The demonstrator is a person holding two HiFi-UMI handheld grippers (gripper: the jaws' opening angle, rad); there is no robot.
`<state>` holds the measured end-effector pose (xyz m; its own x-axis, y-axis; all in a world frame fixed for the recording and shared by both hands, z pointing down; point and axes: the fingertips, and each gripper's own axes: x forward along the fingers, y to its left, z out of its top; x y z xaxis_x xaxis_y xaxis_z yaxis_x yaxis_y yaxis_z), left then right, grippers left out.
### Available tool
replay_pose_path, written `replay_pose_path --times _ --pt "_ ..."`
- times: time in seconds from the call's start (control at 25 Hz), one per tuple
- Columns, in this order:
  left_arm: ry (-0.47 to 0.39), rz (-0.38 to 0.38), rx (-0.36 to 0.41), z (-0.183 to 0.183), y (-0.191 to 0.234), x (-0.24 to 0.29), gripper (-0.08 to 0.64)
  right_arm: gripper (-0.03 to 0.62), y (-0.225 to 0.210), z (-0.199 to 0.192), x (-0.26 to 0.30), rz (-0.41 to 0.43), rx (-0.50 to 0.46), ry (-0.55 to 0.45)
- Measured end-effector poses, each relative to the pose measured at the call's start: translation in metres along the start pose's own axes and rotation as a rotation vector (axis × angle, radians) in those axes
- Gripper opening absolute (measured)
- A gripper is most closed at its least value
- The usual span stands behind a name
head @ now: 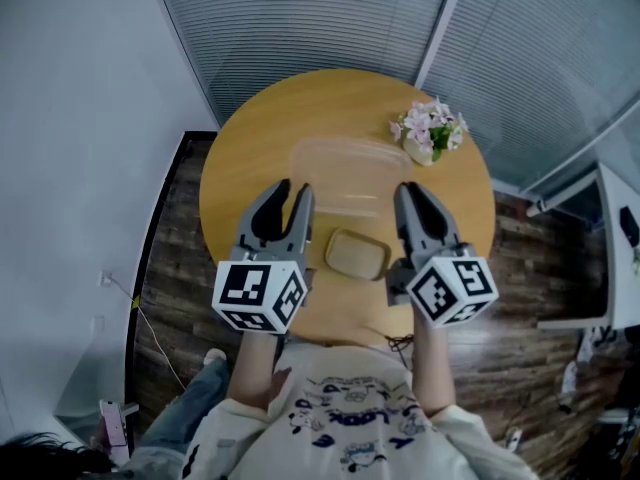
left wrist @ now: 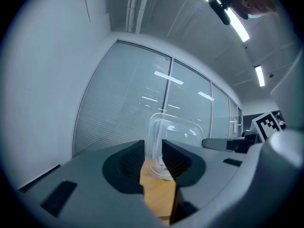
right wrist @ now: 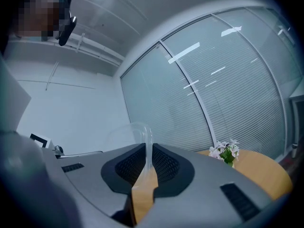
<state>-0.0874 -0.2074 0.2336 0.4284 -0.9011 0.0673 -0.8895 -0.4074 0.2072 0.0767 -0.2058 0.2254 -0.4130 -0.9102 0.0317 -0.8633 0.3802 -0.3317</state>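
I have the clear plastic container [head: 345, 173] held between both tools, out over the middle of the round counter [head: 255, 133]. The left gripper [head: 290, 190] takes its left edge and the right gripper [head: 412, 193] its right edge. I judge that a hold on two opposite sides is what keeps such a thin, floppy shell level and stops it from twisting.

In the left gripper view the fingers are pressed onto the container's wall [left wrist: 173, 137], with the thin plastic caught between the ribbed pads. In the right gripper view the fingers pinch the rim [right wrist: 142, 132] the same way, closed down to the thickness of the plastic. Both views look up past the container at the window blinds [right wrist: 228, 80], so I take it that the container is tipped up off the wood. I cannot tell whether its far edge touches down.

Just beneath the near edge of the container, between the two grippers, a small tan tray [head: 357, 253] lies flat on the counter. A little pot of pink-and-white flowers [head: 430, 130] stands at the far right, near the container's right corner and the right gripper. It is the one thing close enough to be knocked. Dark plank floor [head: 170, 258] surrounds the counter.
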Motion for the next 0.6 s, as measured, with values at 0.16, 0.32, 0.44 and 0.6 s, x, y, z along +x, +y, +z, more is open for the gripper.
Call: replay_pose_path --times 0.16,0.32,0.44,0.6 --pt "-0.002 -0.005 0.001 0.0013 -0.0011 -0.0004 0.115 0.041 0.0027 0.0039 -0.0003 0.0 -0.016 0.003" --pt "0.004 -0.008 -0.004 0.0004 -0.0012 0.001 0.115 0.041 -0.0002 0.0015 -0.0011 -0.006 -0.002 -0.001" --pt "0.008 -0.011 -0.004 -0.0009 -0.002 0.0022 0.115 0.041 -0.0017 0.0006 -0.0017 -0.01 0.0 0.001" --pt "0.012 -0.011 -0.001 -0.0009 -0.0014 0.0027 0.115 0.041 -0.0013 0.0 -0.0015 -0.01 0.005 0.0"
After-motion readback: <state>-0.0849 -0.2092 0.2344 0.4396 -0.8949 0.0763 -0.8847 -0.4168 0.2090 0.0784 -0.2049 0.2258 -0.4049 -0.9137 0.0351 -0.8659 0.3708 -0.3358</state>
